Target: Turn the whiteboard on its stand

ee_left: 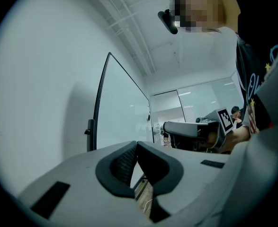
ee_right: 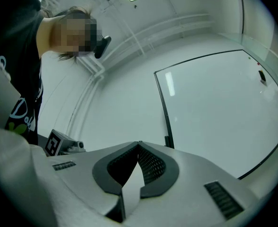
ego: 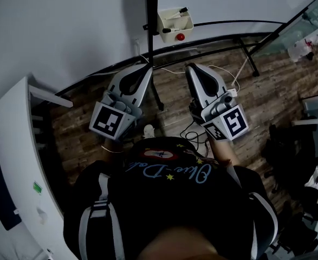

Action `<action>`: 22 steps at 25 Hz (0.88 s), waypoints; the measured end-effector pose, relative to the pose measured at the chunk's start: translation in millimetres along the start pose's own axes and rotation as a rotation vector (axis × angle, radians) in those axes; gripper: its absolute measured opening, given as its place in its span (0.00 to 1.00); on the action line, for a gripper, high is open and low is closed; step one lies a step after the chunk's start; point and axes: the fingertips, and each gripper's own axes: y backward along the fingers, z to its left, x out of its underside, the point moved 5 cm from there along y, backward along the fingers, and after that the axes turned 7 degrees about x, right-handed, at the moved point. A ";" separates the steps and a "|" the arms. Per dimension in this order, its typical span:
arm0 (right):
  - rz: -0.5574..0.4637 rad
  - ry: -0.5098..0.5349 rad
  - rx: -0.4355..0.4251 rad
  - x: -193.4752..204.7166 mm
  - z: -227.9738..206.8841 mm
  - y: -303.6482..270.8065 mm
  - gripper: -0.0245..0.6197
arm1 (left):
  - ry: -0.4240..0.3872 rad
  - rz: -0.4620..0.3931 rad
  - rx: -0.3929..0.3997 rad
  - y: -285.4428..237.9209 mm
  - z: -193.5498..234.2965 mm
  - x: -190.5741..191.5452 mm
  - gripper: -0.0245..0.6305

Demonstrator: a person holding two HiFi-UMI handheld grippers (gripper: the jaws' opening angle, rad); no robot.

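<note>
Shut and empty, left gripper [ee_left: 137, 144] and right gripper [ee_right: 139, 144] should press the whiteboard [ee_right: 214, 112] at its frame [ee_right: 161, 103] (no grip needed), swinging it gently.

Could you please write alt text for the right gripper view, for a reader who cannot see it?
The right gripper points slightly upward toward a black-framed whiteboard, its jaws shut with nothing between them. The person's dark shirt fills the left edge, under a white ceiling.
</note>
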 end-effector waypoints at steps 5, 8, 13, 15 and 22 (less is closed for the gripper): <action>0.010 0.013 0.029 6.7 -2.6 -18.3 0.06 | 0.006 0.006 0.047 -7.1 23.9 3.9 0.02; 0.016 0.023 0.045 10.4 -4.6 -30.6 0.06 | 0.015 0.009 0.075 -13.2 37.9 6.4 0.06; 0.027 0.041 0.079 16.7 -8.7 -48.0 0.06 | 0.022 0.007 0.111 -21.9 60.8 12.3 0.06; 0.029 0.047 0.095 18.5 -9.7 -54.0 0.06 | 0.025 0.006 0.127 -23.8 68.5 15.1 0.06; 0.043 0.058 0.125 30.2 -7.0 -70.7 0.06 | 0.051 -0.004 0.141 -21.7 91.7 22.9 0.06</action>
